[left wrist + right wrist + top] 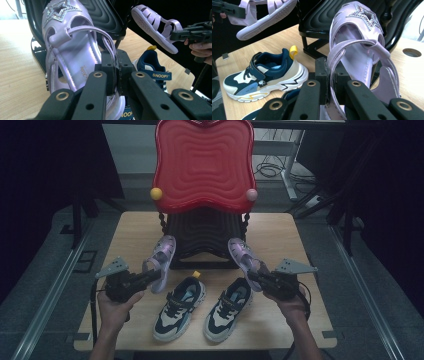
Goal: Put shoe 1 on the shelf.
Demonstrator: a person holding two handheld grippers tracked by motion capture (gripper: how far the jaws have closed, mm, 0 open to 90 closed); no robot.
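Lilac sandals were both off the bench and in the air, one in each claw, just in front of the black shoe rack (205,237) under its raised red lid (203,162) at the upper middle of the high view. Judging by that, the lifting was done and the setting down was left; neither sandal rested on the rack yet, and where they were meant to go could not be told for certain. The pair of navy and white sneakers (200,307) lay untouched on the wooden bench (280,232), low in the middle of the frame.

The left claw (150,276) was clenched on the heel strap of the left sandal (162,260), left of centre in the high view; in the left gripper view the thin strap (110,50) ran down into the nearly closed jaws at the frame's middle, the star-trimmed toe pointing to the upper left.

The right claw (256,276) was clamped the same way on the strap of the right sandal (242,255), right of centre. In the right gripper view the strap (334,62) was pinched between the jaws, the sandal rising toward the upper right.
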